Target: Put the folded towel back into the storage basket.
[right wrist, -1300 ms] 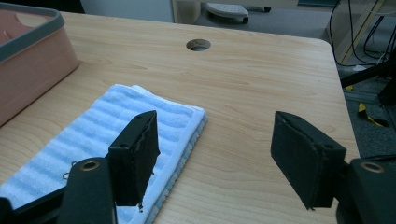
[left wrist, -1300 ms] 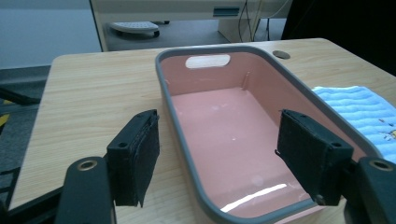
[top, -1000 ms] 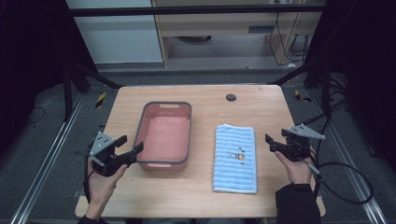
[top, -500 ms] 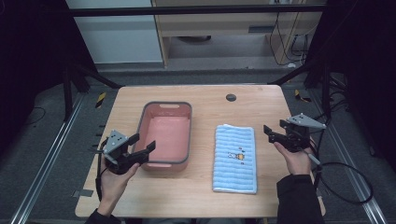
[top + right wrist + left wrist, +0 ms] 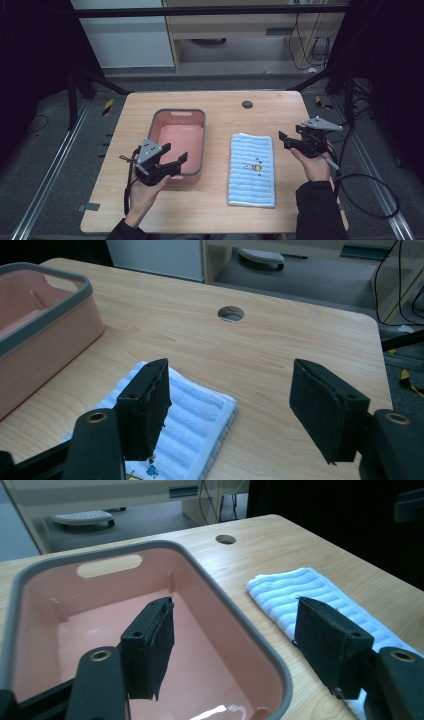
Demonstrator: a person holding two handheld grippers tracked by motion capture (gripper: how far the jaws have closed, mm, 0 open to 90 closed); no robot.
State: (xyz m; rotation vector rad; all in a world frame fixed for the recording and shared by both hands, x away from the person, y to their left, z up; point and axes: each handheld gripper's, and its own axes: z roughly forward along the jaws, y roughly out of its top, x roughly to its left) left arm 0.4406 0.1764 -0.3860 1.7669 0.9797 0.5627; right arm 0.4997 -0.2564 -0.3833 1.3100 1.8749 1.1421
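Pink basin (image 5: 178, 141): rectangular, grey-rimmed, upright, with a handle slot in its far wall, left of table centre. Towel (image 5: 252, 169): pale blue and white ribbed, folded flat, small printed motif, lying just right of the basin, apart.

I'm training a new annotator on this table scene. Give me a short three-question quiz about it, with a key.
1. True or false: the towel lies inside the basin.
2. Which gripper hangs over the basin's near rim: A) left gripper B) right gripper?
3. What do the right gripper's jaws hold?

Key: 1. False; it lies flat on the table beside the basin. 2. A. 3. Nothing; they stand open above the table, beside the towel's far right corner.
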